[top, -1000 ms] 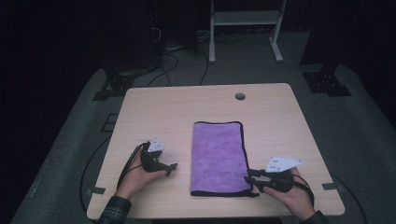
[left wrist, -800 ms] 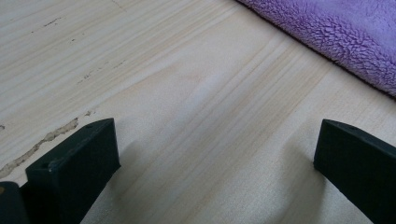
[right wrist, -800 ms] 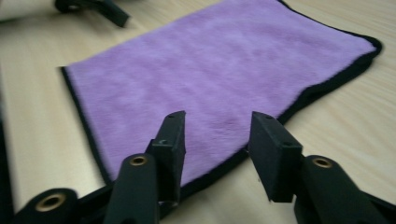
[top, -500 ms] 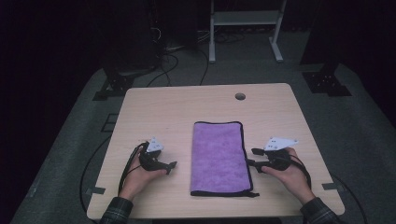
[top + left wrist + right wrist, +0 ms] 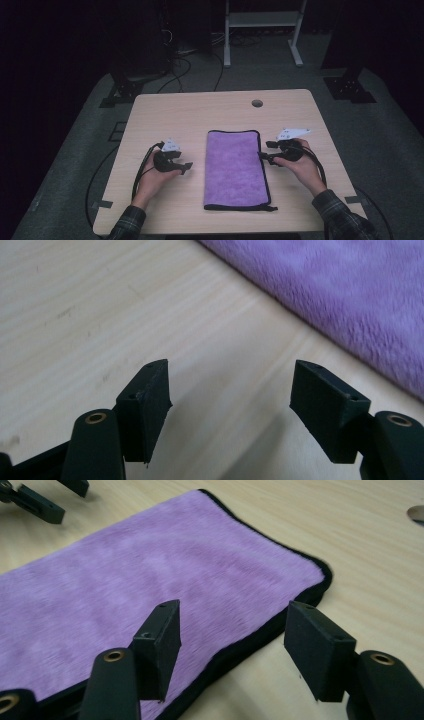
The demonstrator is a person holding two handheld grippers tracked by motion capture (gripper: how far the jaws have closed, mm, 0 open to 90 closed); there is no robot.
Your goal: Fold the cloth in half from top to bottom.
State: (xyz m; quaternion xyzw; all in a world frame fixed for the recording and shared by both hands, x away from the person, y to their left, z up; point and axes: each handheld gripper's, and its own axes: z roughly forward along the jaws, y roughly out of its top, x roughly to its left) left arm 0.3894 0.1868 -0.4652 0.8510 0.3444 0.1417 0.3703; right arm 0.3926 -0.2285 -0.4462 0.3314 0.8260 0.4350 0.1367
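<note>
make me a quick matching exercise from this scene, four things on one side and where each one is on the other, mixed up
Things:
1. purple towel
2. left gripper
3. right gripper
4. round hole

Places:
a. far part of the table, beyond the towel
b. at the towel's right edge
c. folded flat in the middle of the table
d. over bare wood left of the towel

Pairs: 1-c, 2-d, 3-b, 4-a

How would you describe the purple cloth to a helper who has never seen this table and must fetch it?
Look at the wooden table. At its middle, between the two hands, lies the cloth, folded into a long flat rectangle. It is the one soft thing there: fuzzy purple with a thin black edge.
</note>
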